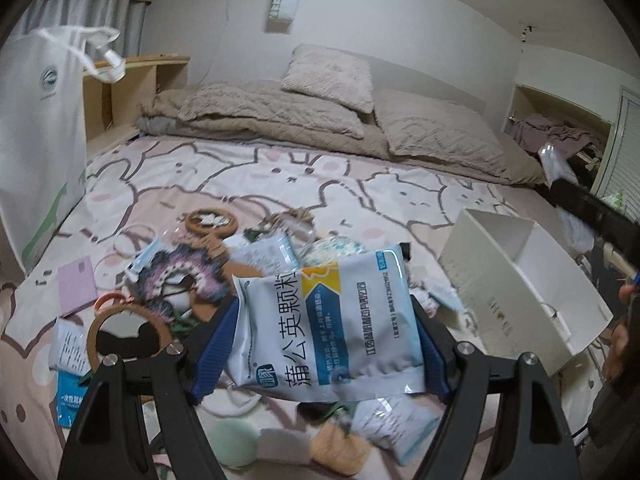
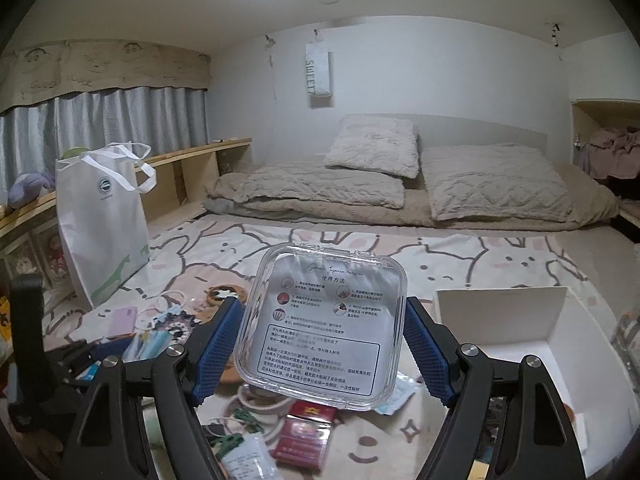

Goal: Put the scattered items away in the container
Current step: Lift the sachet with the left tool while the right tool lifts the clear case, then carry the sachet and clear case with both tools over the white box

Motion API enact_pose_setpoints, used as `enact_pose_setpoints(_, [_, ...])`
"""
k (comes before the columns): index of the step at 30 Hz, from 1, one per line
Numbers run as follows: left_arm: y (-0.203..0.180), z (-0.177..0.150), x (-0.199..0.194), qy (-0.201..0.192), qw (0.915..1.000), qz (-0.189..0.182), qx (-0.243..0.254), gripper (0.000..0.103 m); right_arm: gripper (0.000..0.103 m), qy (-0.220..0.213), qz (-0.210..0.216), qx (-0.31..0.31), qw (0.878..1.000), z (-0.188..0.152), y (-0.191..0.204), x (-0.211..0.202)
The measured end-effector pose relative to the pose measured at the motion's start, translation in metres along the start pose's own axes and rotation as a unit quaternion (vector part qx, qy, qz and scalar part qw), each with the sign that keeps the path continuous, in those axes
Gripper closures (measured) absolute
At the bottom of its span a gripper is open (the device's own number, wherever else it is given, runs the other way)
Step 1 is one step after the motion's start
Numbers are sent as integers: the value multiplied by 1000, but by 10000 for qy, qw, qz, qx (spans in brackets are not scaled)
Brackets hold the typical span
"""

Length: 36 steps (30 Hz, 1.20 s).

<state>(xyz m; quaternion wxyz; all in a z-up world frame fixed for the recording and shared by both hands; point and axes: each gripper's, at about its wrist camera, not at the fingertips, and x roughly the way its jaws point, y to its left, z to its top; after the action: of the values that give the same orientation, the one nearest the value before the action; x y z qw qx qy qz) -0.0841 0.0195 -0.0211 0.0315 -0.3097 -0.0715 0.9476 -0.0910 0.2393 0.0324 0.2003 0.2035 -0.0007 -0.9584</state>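
The open white rectangular box (image 2: 500, 328) sits on the bed, right of the clutter pile. The left gripper (image 1: 326, 316) pinches a pale blue foil sachet (image 1: 328, 320), raised left of the box; being limp, it may sag and slip. The right gripper (image 2: 322, 328) clamps a clear rigid plastic case (image 2: 320, 328) beside the box's left wall; its smooth sides could slide free.
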Motion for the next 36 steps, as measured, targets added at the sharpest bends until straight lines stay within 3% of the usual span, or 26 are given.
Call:
enact_pose_setpoints(14, [-80,18,7,-40,9981,-502,363,24,22,-261,-585,306,9975,-2,-48,-26])
enact_pose_setpoints(22, [-127,26,9,-68,9954,-768,573,24,22,-237,-651,658,9954,-9,-82,-36])
enact_pose_setpoints(36, [-193,32,24,13,9884,-1193,943,24,22,-454,-1293,1462,9797,-22,-160,-73])
